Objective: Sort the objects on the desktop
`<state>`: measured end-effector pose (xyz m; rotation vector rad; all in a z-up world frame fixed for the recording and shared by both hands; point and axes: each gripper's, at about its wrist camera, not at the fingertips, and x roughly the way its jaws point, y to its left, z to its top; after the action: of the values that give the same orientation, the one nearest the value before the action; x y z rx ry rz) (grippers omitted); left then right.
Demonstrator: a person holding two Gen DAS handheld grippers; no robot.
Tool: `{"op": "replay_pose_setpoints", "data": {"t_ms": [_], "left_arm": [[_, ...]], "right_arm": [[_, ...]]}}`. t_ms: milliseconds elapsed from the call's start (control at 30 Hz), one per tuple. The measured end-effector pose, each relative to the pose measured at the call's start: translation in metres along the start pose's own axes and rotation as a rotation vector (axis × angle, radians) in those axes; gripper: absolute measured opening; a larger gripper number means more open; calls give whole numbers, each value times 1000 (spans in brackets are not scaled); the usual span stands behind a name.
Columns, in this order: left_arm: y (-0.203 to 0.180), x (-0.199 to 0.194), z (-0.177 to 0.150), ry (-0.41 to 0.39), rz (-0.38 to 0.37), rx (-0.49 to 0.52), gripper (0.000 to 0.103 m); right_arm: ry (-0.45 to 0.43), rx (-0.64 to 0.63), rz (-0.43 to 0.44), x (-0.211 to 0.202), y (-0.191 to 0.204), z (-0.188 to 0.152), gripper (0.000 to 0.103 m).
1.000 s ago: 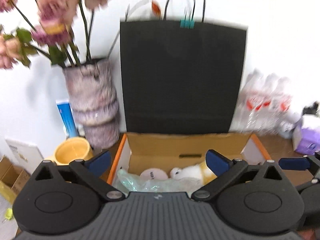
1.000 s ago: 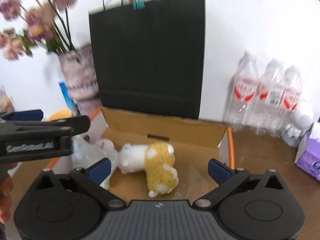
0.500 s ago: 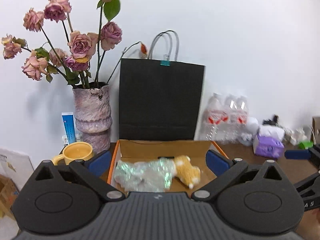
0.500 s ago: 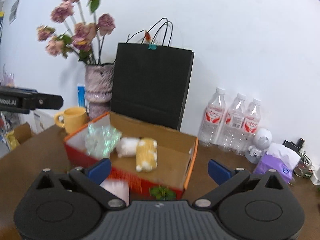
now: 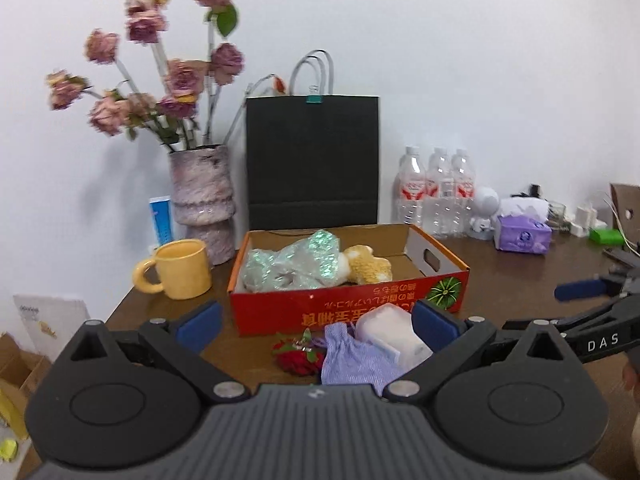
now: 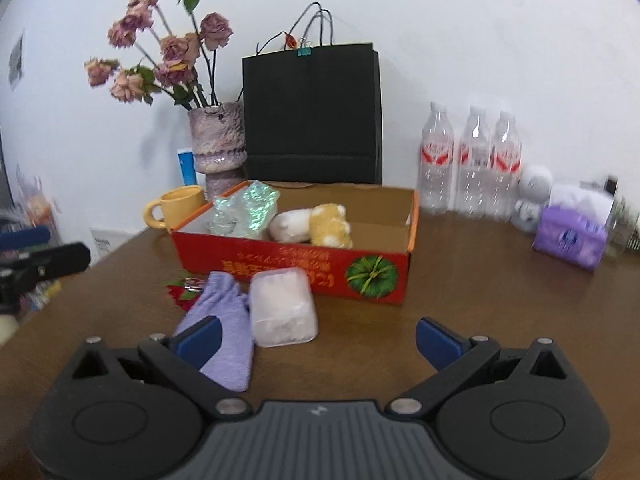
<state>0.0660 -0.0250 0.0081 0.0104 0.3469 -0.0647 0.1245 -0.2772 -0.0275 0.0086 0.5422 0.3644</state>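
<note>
Landmark: red cardboard box [image 5: 348, 300], open-topped, on the brown worktop [image 6: 480, 280].

Left claw [image 5: 316, 322]: spread wide, holding nothing, raised in front of the box. Right claw [image 6: 318, 338]: spread wide, holding nothing, likewise in front of the box.

Inside the box, left end: crinkled iridescent bag [image 5: 292, 260]; contents hard to make out. Beside it, mid-box: white-and-yellow plush toy [image 6: 312, 228], lying on its side, head partly hidden behind the bag.

In front of the box, on the worktop: pale pink packet [image 6: 284, 308], just short of the box front. Touching its left side: lilac cloth pouch [image 6: 224, 328], lower end covered by a right claw finger. Left of the pouch: red flower piece [image 5: 298, 356], mostly hidden in the right wrist view.

Left of the box: yellow mug [image 5: 176, 268]. Behind the box: vase of dried roses [image 6: 218, 144], black paper bag [image 6: 312, 112]. Right of the box: three water bottles [image 6: 472, 160], purple tissue pack [image 6: 570, 238].
</note>
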Motion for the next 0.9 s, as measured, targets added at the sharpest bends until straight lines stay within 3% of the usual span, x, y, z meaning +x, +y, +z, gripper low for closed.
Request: {"op": "replay_pose_setpoints", "data": {"t_ms": [133,500,900], "left_arm": [[0,-8,-15,-12,3,-113,103],[-14,1,-39,79,22,-103,103],[-18,-4,-44,101,38,-96,103]], "right_arm": [[16,6,-1,6,2,-15,103],[36,-30,14,13,7,-31,103],[33,-27,15,13,7,-33,103]]}}
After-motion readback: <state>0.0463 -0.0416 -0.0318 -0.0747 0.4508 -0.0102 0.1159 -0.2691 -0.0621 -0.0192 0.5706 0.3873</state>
